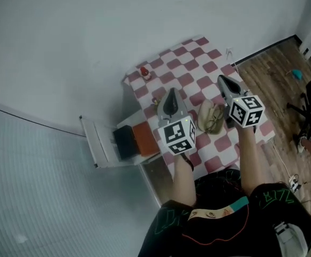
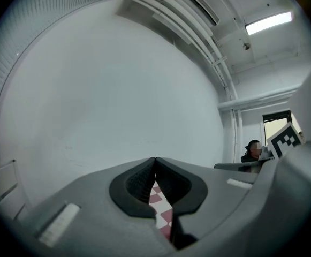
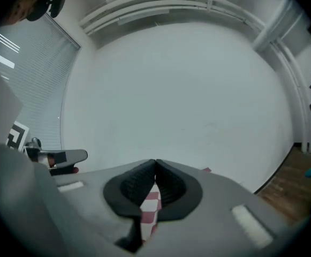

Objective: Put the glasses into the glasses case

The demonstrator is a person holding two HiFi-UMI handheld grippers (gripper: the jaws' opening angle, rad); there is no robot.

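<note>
In the head view a beige glasses case (image 1: 205,115) lies open on the red-and-white checked table (image 1: 190,63), with the glasses (image 1: 217,120) lying beside its right edge. My left gripper (image 1: 171,98) hovers just left of the case, jaws shut and empty. My right gripper (image 1: 222,81) is held above the case's right side, also shut and empty. Both gripper views look at the white wall, with only a sliver of checked cloth between the shut pads (image 2: 144,183) and pads (image 3: 168,183). Neither the case nor the glasses show there.
A small red object (image 1: 144,73) stands at the table's far left corner. An orange box (image 1: 145,138) and a black box (image 1: 126,142) sit on a white shelf (image 1: 99,143) left of the table. Wooden floor (image 1: 275,79) with cables lies to the right.
</note>
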